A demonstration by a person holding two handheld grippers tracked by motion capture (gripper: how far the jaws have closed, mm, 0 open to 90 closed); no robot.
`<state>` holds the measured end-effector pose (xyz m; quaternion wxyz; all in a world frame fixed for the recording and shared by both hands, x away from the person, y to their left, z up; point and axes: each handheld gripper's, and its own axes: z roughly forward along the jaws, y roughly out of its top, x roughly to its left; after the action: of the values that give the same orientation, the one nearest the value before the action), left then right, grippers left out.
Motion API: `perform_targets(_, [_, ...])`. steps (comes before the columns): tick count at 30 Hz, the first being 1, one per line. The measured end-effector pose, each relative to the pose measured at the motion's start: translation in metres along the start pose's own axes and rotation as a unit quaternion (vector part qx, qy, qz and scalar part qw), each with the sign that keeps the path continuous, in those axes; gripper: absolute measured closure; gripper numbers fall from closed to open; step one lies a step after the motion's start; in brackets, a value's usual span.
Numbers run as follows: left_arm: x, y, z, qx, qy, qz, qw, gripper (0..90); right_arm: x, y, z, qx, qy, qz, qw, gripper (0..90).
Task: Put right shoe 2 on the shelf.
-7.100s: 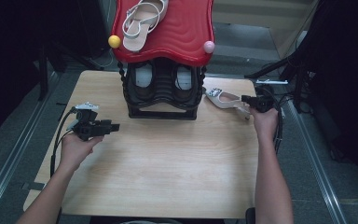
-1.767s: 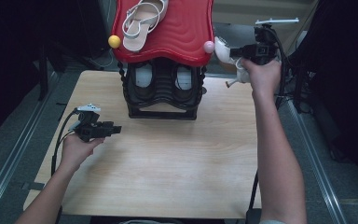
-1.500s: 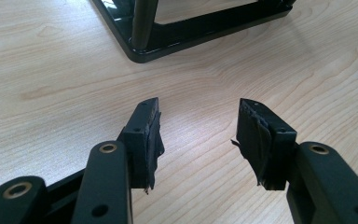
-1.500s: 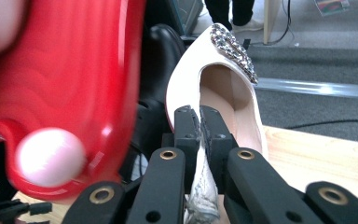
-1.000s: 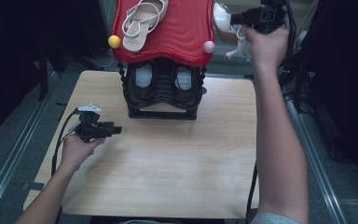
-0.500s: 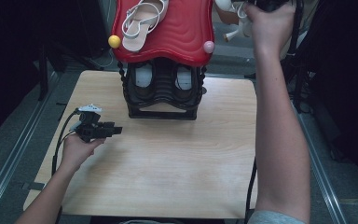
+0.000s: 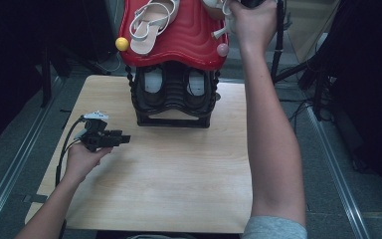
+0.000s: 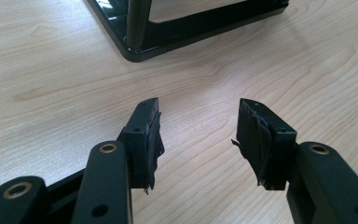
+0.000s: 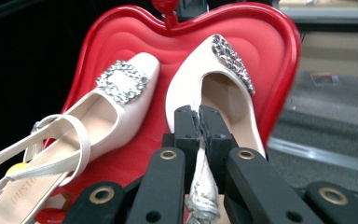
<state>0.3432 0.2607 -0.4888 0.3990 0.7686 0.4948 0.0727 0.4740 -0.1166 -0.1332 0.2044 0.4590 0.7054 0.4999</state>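
Above the red heart-shaped tray, the right gripper clamps a white jewelled shoe by its strap beside its mate, while the left gripper rests open near the tray's black stand.

A light wooden table stands over a grey floor. At its far edge sits a black rack with a pair of shoes tucked inside. A yellow ball hangs at one lower corner of the red top, a pink ball at the other. Metal rails run along both sides, and loose cables lie on the floor nearby.
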Motion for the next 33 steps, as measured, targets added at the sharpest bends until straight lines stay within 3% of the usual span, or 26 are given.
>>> perform_targets(10, [-0.002,0.000,-0.001,0.002,-0.004,0.004,1.0000,49.8,0.019,-0.022,0.026,0.018,0.025,-0.012,0.9995,88.6])
perform_targets(16, [-0.001,0.000,-0.001,0.001,-0.002,0.000,1.0000,49.8,0.029,-0.029,0.039,0.027,0.021,-0.027,0.9990,88.6])
perform_targets(20, [-0.001,0.000,-0.002,0.001,-0.003,0.001,1.0000,49.8,0.029,-0.035,0.046,0.035,0.028,-0.013,0.9989,88.3])
perform_targets(24, [-0.001,0.000,-0.002,0.000,-0.003,0.001,1.0000,49.7,0.031,-0.037,0.047,0.033,0.031,-0.005,0.9990,87.6])
perform_targets(29, [-0.001,0.000,-0.001,0.001,-0.004,0.001,1.0000,49.6,0.030,-0.036,0.046,0.036,0.030,-0.013,0.9988,85.0])
perform_targets(33, [-0.001,0.000,-0.001,0.002,-0.004,0.001,1.0000,49.5,0.030,-0.035,0.044,0.021,0.043,-0.012,0.9988,77.6])
